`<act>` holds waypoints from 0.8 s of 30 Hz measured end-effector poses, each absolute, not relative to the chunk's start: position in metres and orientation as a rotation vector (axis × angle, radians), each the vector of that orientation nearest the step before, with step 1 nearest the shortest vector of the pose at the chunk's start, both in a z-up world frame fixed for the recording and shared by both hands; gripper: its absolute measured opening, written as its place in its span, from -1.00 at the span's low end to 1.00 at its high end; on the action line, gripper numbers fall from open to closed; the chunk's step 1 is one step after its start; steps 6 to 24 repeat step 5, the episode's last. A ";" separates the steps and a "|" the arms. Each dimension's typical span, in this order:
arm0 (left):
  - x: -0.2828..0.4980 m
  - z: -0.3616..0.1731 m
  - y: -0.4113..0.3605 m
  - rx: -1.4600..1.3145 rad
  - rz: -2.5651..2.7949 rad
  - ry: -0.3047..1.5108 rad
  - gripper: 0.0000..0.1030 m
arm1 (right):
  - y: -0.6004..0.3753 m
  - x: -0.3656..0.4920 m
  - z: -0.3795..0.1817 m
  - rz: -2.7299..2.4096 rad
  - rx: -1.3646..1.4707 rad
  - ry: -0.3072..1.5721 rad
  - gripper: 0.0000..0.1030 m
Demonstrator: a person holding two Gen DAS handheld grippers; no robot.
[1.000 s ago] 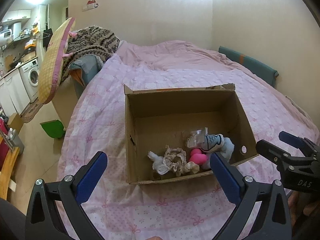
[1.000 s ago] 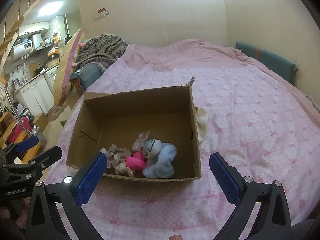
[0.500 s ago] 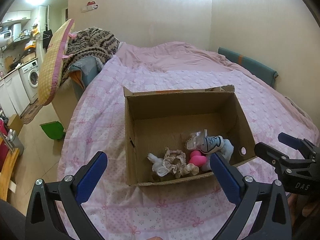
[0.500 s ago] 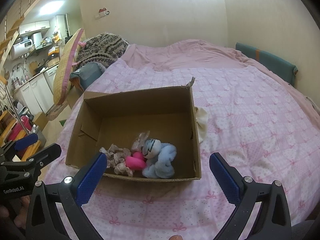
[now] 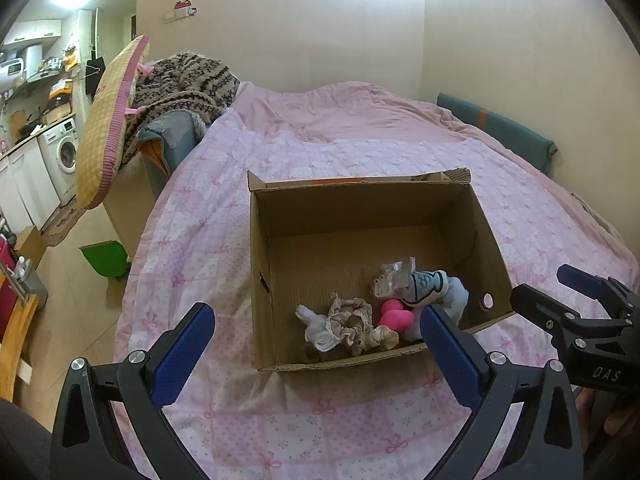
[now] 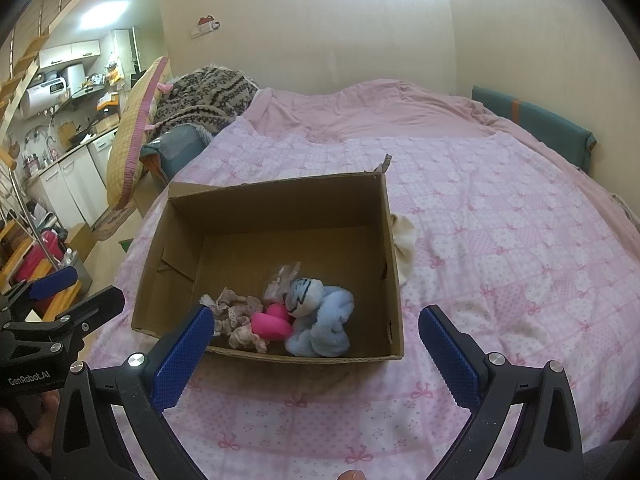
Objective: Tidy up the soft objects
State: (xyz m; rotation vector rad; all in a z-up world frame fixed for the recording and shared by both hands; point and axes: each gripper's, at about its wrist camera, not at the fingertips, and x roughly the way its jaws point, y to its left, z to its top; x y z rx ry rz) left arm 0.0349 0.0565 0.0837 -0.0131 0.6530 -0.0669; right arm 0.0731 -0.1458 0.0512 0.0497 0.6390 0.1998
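The left gripper (image 5: 318, 334) is being held low over the near edge of the bed, blue pads spread wide apart with nothing between them, aimed forward and slightly down at the cardboard box (image 5: 260, 272). Same deal with the right gripper (image 6: 316, 334): it's being kept level beside the left one, pads wide apart and gripping nothing. Each one is also being caught by the other's camera, off at the side edge, so they're being held side by side just short of the box, not touching it.

The box is sitting open on the pink quilt (image 5: 200, 240), and the soft stuff is being bunched along its near wall: a beige lace scrunchie (image 5: 352, 322) with a white bit of cloth (image 5: 316, 328) touching it, a pink heart-shaped piece (image 5: 394, 318) right next to that, a light blue plush (image 6: 324, 320), and a small clear plastic packet (image 5: 390, 280) being propped just behind them.

One cream fabric piece (image 6: 404, 240) is being left outside, pressed against the box's right wall on the quilt.

Further back, a knitted patterned blanket (image 5: 184, 88) is being piled at the head of the bed.
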 end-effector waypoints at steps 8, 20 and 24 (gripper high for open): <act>0.035 0.082 0.054 0.001 -0.064 0.653 0.99 | -0.146 0.073 0.051 0.198 0.050 0.640 1.00; 0.035 0.082 0.054 0.001 -0.064 0.653 0.99 | -0.146 0.073 0.051 0.198 0.050 0.640 1.00; 0.035 0.082 0.054 0.001 -0.064 0.653 0.99 | -0.146 0.073 0.051 0.198 0.050 0.640 1.00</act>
